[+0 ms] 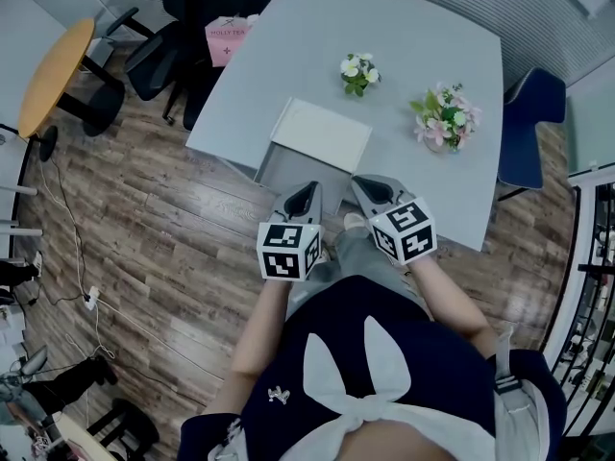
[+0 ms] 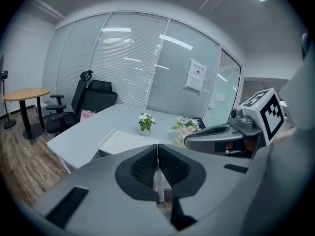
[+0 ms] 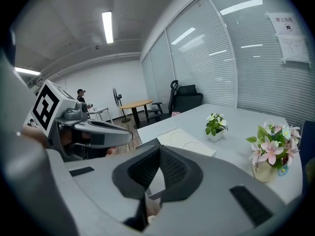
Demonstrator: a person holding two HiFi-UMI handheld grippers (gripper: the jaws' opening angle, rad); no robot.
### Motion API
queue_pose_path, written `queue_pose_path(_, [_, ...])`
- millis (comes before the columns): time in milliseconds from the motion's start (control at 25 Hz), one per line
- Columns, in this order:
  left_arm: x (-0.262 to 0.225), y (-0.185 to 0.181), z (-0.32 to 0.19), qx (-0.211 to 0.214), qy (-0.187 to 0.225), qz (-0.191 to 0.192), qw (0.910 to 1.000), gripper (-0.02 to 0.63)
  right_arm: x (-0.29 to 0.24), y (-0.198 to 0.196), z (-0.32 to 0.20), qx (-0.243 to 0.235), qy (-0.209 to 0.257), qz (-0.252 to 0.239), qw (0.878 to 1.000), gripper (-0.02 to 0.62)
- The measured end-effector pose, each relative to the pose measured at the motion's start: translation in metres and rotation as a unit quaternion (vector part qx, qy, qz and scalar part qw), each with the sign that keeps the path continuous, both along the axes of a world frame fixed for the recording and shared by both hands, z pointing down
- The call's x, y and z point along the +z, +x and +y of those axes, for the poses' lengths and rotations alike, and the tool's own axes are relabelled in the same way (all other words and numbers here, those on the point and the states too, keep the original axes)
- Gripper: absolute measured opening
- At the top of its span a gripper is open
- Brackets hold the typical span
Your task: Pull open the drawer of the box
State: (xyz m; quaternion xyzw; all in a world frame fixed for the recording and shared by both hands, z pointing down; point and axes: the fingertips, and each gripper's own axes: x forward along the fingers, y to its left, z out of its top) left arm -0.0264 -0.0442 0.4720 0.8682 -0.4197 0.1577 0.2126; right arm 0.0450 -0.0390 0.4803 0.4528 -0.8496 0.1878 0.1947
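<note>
Left gripper [image 1: 309, 196] and right gripper [image 1: 371, 189] both pressed together, nothing between jaws, side by side at near edge of table [image 1: 404, 46]. White box [image 1: 322, 133] just ahead of tips. Drawer [image 1: 288, 173] faces person, seems partly out already. Left gripper nearer.

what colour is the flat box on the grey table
White; the flat rectangular box shows best in the head view.

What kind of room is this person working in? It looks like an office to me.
Most likely an office meeting room: glass partition walls hung with blinds, a black swivel chair and a large grey table, with a small round wooden table off to one side.
</note>
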Motion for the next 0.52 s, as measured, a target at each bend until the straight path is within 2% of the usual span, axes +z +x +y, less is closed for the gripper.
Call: queue_pose_path(520, [0.003,-0.0061,0.0092,-0.004,-0.006,0.0,1.0,0.025,0.0041,-0.0053,0.0063,-0.006,-0.008,0.006,1.0,0.002])
